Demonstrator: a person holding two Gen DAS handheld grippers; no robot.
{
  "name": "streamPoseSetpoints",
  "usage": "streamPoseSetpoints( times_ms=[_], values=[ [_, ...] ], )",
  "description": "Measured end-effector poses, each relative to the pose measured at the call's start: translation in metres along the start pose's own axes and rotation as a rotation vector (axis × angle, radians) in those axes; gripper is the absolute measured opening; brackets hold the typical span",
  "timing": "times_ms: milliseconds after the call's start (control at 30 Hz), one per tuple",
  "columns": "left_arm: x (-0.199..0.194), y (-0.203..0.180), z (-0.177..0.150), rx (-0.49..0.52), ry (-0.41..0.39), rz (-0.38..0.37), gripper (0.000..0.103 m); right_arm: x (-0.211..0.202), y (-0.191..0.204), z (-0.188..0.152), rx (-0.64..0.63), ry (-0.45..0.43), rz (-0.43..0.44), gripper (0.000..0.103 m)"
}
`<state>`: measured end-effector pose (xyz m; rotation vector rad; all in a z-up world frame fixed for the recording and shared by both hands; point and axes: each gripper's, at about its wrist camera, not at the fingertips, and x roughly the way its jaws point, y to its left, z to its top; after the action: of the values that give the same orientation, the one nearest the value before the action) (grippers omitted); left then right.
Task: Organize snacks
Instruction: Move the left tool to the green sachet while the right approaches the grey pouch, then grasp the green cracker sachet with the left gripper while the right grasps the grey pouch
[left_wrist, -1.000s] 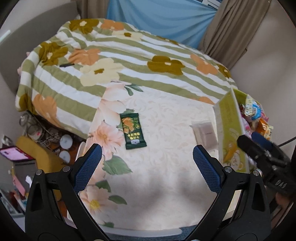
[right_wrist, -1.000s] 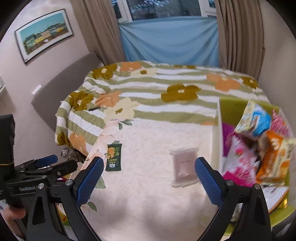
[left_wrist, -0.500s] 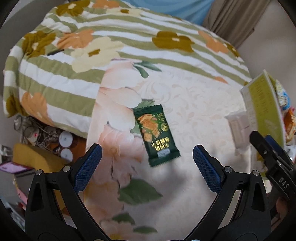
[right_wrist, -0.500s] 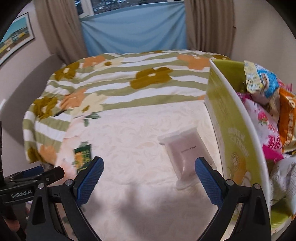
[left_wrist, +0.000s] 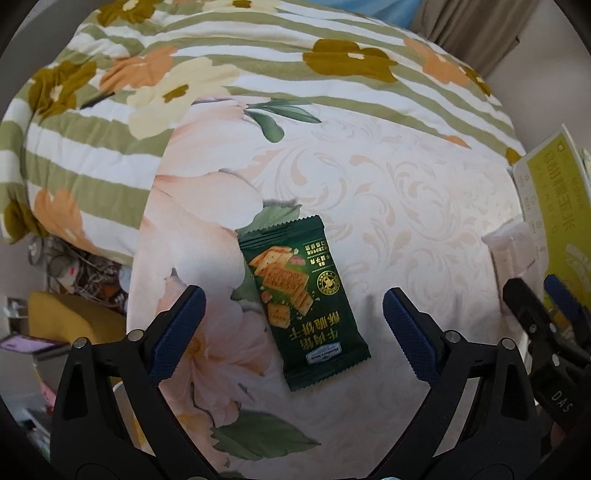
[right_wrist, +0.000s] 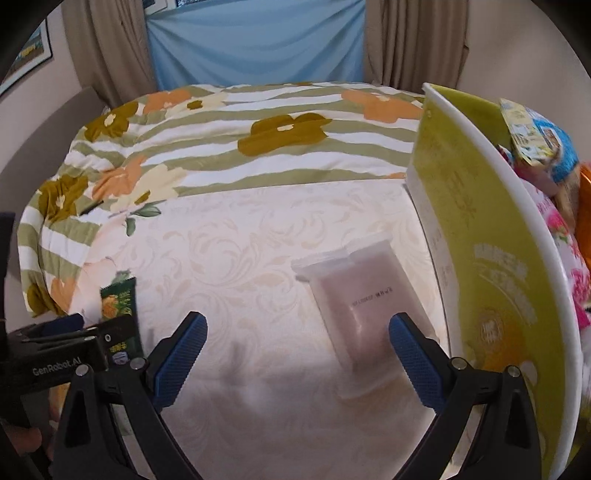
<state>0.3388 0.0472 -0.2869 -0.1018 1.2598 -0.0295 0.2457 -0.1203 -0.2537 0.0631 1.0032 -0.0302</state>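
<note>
On the cream bedspread (left_wrist: 388, 206) with its pale scroll pattern lies the green cracker packet (left_wrist: 303, 299), flat and face up, its long side running slightly askew toward the lower right. Taking that packet as the landmark: the left gripper (left_wrist: 291, 328) hangs above it with one blue-padded finger (left_wrist: 177, 332) to the packet's left and the other to its right, both clear of the wrapper. The jaws are closing, the packet lies between them, and neither pad touches it.

Well to the right of the packet lies a translucent pouch (right_wrist: 365, 302) with pinkish contents, flat on the same spread. The right gripper (right_wrist: 295, 354) hovers over the pouch's near end with its jaws spread wide and nothing clamped; its right finger (right_wrist: 413, 362) overlaps the pouch's lower right corner in the right wrist view, though whether it touches cannot be told.

Just beyond the pouch, farther right of the packet, stands a yellow-green snack box (right_wrist: 480, 258) with a white rim, holding several bright snack bags (right_wrist: 539, 144). Behind the packet, a green-striped floral quilt (left_wrist: 221, 74) covers the far part of the bed, with a blue cloth (right_wrist: 255, 40) and beige curtains (right_wrist: 413, 40) beyond it.
</note>
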Motion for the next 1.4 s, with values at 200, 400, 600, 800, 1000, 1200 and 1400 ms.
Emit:
streamPoseSetpoints(
  times_ms=[200,400,600,800,1000,1200,1400],
  values=[
    [0.008,-0.003,0.001,0.0,0.021,0.047,0.077,0.016,-0.001,0.01,-0.057,0.003,-0.035,0.098],
    [0.01,-0.008,0.0,0.03,0.027,0.096,0.071,0.037,-0.009,0.018,-0.058,0.041,-0.086,0.098],
    [0.007,-0.002,-0.001,0.023,0.041,0.101,0.065,0.05,-0.011,0.024,-0.077,0.088,-0.126,0.098],
    [0.006,0.005,-0.001,0.018,0.044,0.105,0.065,0.048,-0.012,0.022,-0.134,0.101,-0.083,0.098],
    [0.006,0.0,-0.001,0.059,0.038,0.095,0.055,0.048,-0.009,0.017,-0.189,0.122,-0.059,0.098],
    [0.002,-0.01,-0.003,0.083,0.05,0.03,0.045,0.046,-0.009,0.018,-0.17,0.151,-0.017,0.098],
    [0.001,-0.014,-0.008,0.12,0.046,0.031,0.045,0.03,0.0,0.01,-0.142,0.133,0.087,0.098]
  ],
)
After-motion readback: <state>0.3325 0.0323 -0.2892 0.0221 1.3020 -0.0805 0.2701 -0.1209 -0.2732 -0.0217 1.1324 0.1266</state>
